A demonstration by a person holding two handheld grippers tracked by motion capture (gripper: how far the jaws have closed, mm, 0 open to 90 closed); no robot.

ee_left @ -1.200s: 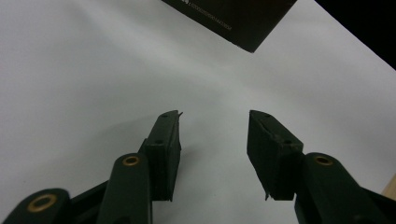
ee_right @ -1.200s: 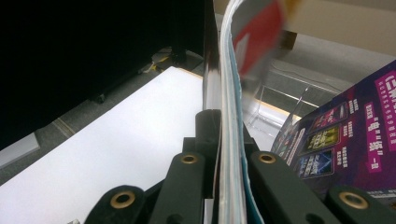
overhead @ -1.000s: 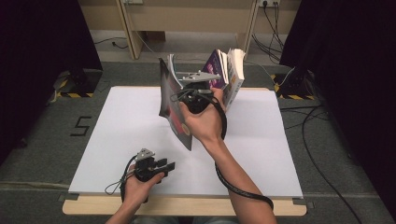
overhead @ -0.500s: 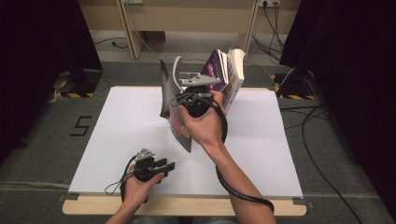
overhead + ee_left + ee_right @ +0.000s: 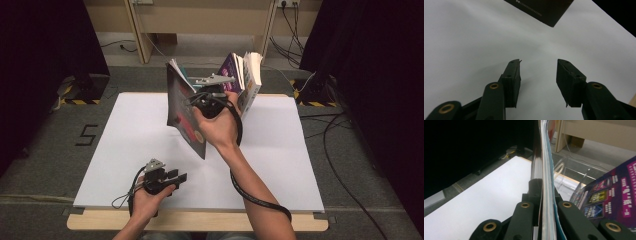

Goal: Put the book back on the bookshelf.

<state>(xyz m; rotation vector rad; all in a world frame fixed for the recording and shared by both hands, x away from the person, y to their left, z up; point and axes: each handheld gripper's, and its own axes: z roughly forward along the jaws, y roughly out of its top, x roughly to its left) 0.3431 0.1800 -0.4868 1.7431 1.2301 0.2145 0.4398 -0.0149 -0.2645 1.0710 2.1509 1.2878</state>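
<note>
My right gripper (image 5: 200,102) is clamped on the thin dark magazine (image 5: 182,112) — floppy, glossy, likely slippery, best pinched near its spine — while my left gripper (image 5: 175,176) rests apart, empty.

A single legible sign: the numeral 5 (image 5: 88,135), painted in black on the grey floor (image 5: 45,150) at about 9 o'clock from the white table (image 5: 280,165), just off its left edge in the high view. White lettering on the dark book (image 5: 541,10) at 12 o'clock in the left gripper view is too small and cropped to read. Rows of white print on the purple book cover (image 5: 609,195) at 3 o'clock in the right gripper view are blurred beyond reading.
</note>
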